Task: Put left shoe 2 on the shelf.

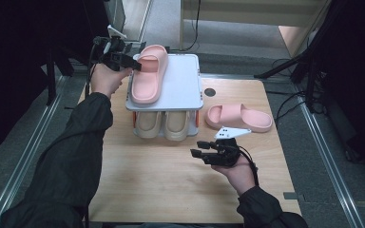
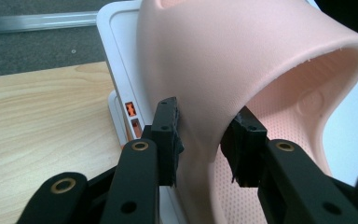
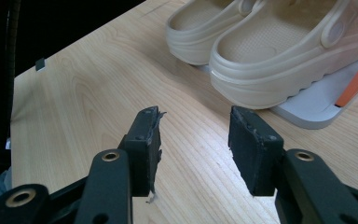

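Observation:
A pink slipper (image 1: 148,76) lies on the white top shelf (image 1: 183,80) of a small shoe rack. My left gripper (image 1: 135,64) reaches its strap from the left. In the left gripper view the slipper's strap (image 2: 242,46) stands between the jaws of the left gripper (image 2: 203,135), one pad outside and one inside, loosely around it and open. A second pink slipper (image 1: 240,117) lies on the table right of the rack. My right gripper (image 1: 196,148) hovers open and empty over the table in front of the rack, also seen as the right gripper (image 3: 196,135).
A pair of beige clogs (image 1: 164,126) sits on the rack's lower shelf, close ahead in the right gripper view as the clogs (image 3: 270,51). The wooden table (image 1: 171,190) has free room at the front. A round hole (image 1: 210,92) marks the tabletop beside the rack.

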`<state>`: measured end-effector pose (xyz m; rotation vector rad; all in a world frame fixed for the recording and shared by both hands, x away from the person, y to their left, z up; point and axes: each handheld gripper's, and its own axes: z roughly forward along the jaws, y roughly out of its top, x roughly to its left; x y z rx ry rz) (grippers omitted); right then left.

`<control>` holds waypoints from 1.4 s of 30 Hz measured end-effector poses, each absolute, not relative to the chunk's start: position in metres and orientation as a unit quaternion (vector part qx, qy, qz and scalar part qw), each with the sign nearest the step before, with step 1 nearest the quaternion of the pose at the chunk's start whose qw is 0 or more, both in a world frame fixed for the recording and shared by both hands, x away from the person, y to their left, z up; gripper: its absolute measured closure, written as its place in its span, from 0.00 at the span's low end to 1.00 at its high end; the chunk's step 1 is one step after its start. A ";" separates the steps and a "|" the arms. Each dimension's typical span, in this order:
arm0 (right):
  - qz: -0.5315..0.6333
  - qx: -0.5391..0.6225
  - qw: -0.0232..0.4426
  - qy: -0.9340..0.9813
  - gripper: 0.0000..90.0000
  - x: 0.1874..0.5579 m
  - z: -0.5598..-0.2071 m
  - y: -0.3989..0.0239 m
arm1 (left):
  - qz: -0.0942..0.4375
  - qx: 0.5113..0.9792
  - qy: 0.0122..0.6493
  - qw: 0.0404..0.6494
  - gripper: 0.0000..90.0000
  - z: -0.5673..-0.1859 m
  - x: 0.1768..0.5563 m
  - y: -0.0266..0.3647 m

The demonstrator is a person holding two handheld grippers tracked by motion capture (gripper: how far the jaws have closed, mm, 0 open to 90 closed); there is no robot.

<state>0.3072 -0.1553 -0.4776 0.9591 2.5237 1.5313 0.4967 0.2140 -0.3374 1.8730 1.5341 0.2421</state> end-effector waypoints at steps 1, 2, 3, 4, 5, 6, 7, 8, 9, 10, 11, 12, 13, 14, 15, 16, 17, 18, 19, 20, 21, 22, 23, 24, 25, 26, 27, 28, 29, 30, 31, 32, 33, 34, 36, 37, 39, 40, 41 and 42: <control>0.493 0.309 0.018 0.813 0.60 0.307 -0.478 -0.155 | 0.094 0.721 0.591 0.349 0.74 -0.338 0.496 0.214; 0.494 0.308 0.019 0.813 0.60 0.307 -0.477 -0.155 | 0.095 0.723 0.588 0.350 0.74 -0.338 0.496 0.214; 0.494 0.308 0.019 0.813 0.60 0.307 -0.477 -0.156 | 0.095 0.723 0.587 0.353 0.74 -0.338 0.496 0.214; 0.494 0.308 0.020 0.813 0.60 0.307 -0.477 -0.156 | 0.093 0.724 0.584 0.355 0.73 -0.337 0.495 0.214; 0.495 0.308 0.020 0.812 0.60 0.307 -0.477 -0.156 | 0.094 0.725 0.582 0.357 0.72 -0.336 0.494 0.213; 0.496 0.308 0.020 0.811 0.60 0.307 -0.477 -0.156 | 0.096 0.725 0.580 0.359 0.72 -0.335 0.493 0.213; 0.496 0.309 0.020 0.811 0.60 0.307 -0.477 -0.157 | 0.094 0.727 0.577 0.360 0.71 -0.334 0.492 0.214; 0.496 0.309 0.022 0.811 0.60 0.308 -0.477 -0.157 | 0.094 0.728 0.575 0.362 0.70 -0.332 0.491 0.214; 0.496 0.309 0.023 0.811 0.60 0.308 -0.477 -0.158 | 0.095 0.729 0.573 0.362 0.68 -0.331 0.490 0.215; 0.497 0.309 0.024 0.811 0.60 0.308 -0.476 -0.159 | 0.093 0.731 0.570 0.364 0.67 -0.330 0.488 0.216; 0.497 0.310 0.026 0.810 0.60 0.309 -0.476 -0.160 | 0.092 0.730 0.570 0.367 0.66 -0.329 0.487 0.217; 0.496 0.311 0.028 0.810 0.60 0.309 -0.475 -0.161 | 0.092 0.732 0.567 0.368 0.65 -0.327 0.485 0.218; 0.495 0.312 0.031 0.810 0.60 0.309 -0.475 -0.162 | 0.095 0.733 0.564 0.369 0.65 -0.325 0.483 0.219; 0.495 0.312 0.034 0.810 0.60 0.310 -0.474 -0.163 | 0.099 0.733 0.561 0.372 0.64 -0.323 0.481 0.220; 0.495 0.315 0.036 0.809 0.60 0.310 -0.473 -0.165 | 0.098 0.732 0.560 0.377 0.64 -0.321 0.479 0.222; 0.497 0.317 0.037 0.807 0.60 0.310 -0.472 -0.167 | 0.097 0.732 0.559 0.378 0.63 -0.320 0.477 0.224; 0.498 0.318 0.039 0.806 0.60 0.311 -0.472 -0.169 | 0.096 0.733 0.557 0.378 0.63 -0.319 0.475 0.226; 0.497 0.322 0.041 0.805 0.61 0.312 -0.471 -0.171 | 0.097 0.735 0.556 0.376 0.63 -0.318 0.473 0.228; 0.499 0.323 0.042 0.803 0.61 0.312 -0.471 -0.173 | 0.096 0.736 0.555 0.375 0.62 -0.317 0.471 0.230; 0.499 0.326 0.044 0.802 0.61 0.313 -0.470 -0.175 | 0.096 0.737 0.554 0.375 0.62 -0.317 0.468 0.232; 0.499 0.330 0.045 0.800 0.61 0.314 -0.470 -0.177 | 0.095 0.738 0.551 0.379 0.62 -0.318 0.466 0.235; 0.496 0.336 0.049 0.799 0.61 0.315 -0.469 -0.181 | 0.091 0.743 0.541 0.383 0.62 -0.320 0.461 0.239; 0.496 0.336 0.049 0.799 0.61 0.315 -0.469 -0.181 | 0.091 0.743 0.541 0.383 0.63 -0.320 0.461 0.239; 0.493 0.337 0.058 0.800 0.62 0.316 -0.468 -0.185 | 0.090 0.744 0.542 0.380 0.63 -0.321 0.459 0.242; 0.493 0.337 0.058 0.800 0.62 0.316 -0.468 -0.185 | 0.089 0.744 0.542 0.381 0.63 -0.323 0.457 0.244; 0.493 0.339 0.058 0.799 0.62 0.317 -0.468 -0.187 | 0.087 0.744 0.541 0.383 0.62 -0.324 0.454 0.246; 0.493 0.342 0.061 0.798 0.62 0.318 -0.468 -0.190 | 0.088 0.744 0.540 0.383 0.62 -0.326 0.452 0.249; 0.493 0.343 0.062 0.797 0.62 0.319 -0.468 -0.192 | 0.087 0.743 0.540 0.385 0.62 -0.327 0.450 0.252; 0.494 0.343 0.065 0.796 0.63 0.319 -0.468 -0.193 | 0.085 0.742 0.540 0.388 0.62 -0.329 0.447 0.254; 0.495 0.343 0.067 0.796 0.63 0.320 -0.468 -0.195 | 0.085 0.742 0.540 0.389 0.61 -0.330 0.445 0.257; 0.494 0.342 0.068 0.796 0.64 0.321 -0.468 -0.196 | 0.085 0.741 0.538 0.392 0.61 -0.332 0.443 0.260; 0.493 0.342 0.069 0.797 0.65 0.322 -0.468 -0.197 | 0.083 0.741 0.535 0.397 0.60 -0.334 0.440 0.262; 0.491 0.342 0.071 0.798 0.65 0.323 -0.468 -0.198 | 0.083 0.744 0.529 0.399 0.58 -0.337 0.438 0.265; 0.489 0.343 0.071 0.799 0.66 0.324 -0.469 -0.199 | 0.085 0.746 0.525 0.400 0.57 -0.339 0.435 0.268; 0.490 0.347 0.067 0.797 0.68 0.326 -0.470 -0.201 | 0.081 0.745 0.528 0.399 0.57 -0.345 0.430 0.274; 0.491 0.350 0.064 0.795 0.69 0.327 -0.470 -0.202 | 0.079 0.744 0.530 0.400 0.57 -0.347 0.428 0.276; 0.488 0.349 0.064 0.798 0.70 0.329 -0.471 -0.202 | 0.079 0.744 0.532 0.397 0.57 -0.354 0.424 0.281; 0.484 0.347 0.064 0.801 0.70 0.330 -0.471 -0.203 | 0.076 0.743 0.533 0.397 0.57 -0.357 0.422 0.283; 0.481 0.345 0.067 0.803 0.71 0.331 -0.472 -0.203 | 0.076 0.742 0.533 0.399 0.57 -0.361 0.420 0.285; 0.477 0.347 0.068 0.805 0.72 0.333 -0.472 -0.204 | 0.075 0.741 0.534 0.400 0.56 -0.364 0.418 0.287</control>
